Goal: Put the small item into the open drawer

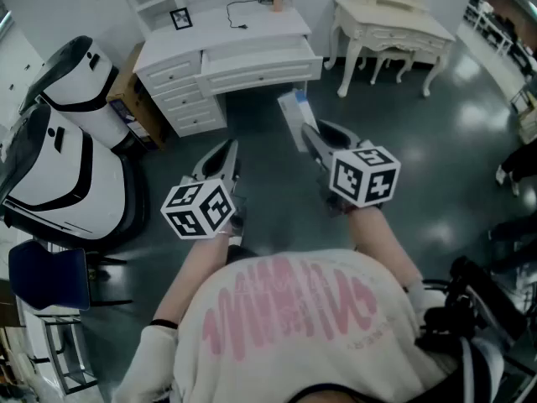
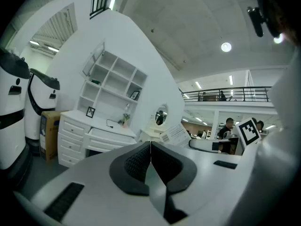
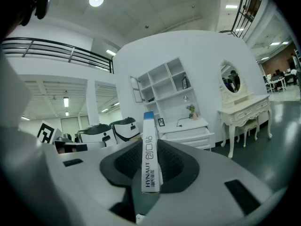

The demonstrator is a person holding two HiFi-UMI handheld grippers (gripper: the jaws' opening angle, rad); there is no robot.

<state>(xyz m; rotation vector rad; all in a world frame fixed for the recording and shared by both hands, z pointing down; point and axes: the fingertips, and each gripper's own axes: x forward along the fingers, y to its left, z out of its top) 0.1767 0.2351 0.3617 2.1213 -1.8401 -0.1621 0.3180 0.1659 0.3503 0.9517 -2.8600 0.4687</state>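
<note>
My right gripper [image 1: 304, 130] [image 3: 149, 157] is shut on a small flat white box with a blue end [image 1: 296, 117] [image 3: 149, 154]; the box stands on edge between the jaws and sticks out forward. My left gripper [image 1: 220, 154] [image 2: 150, 157] is shut, its pads together with nothing between them. Both are held in the air above the dark floor, some way short of the white desk [image 1: 220, 36] [image 3: 186, 126]. The desk's wide drawer [image 1: 262, 60] [image 3: 190, 134] [image 2: 112, 136] is pulled open. The box points roughly at it.
A white and black pod-shaped machine [image 1: 59, 158] stands at the left beside a cardboard box [image 1: 138, 99]. A cream dressing table [image 1: 390, 28] [image 3: 244, 109] stands right of the desk. A photo frame [image 1: 180, 18] and a cable lie on the desk top. A dark chair [image 1: 50, 275] is at lower left.
</note>
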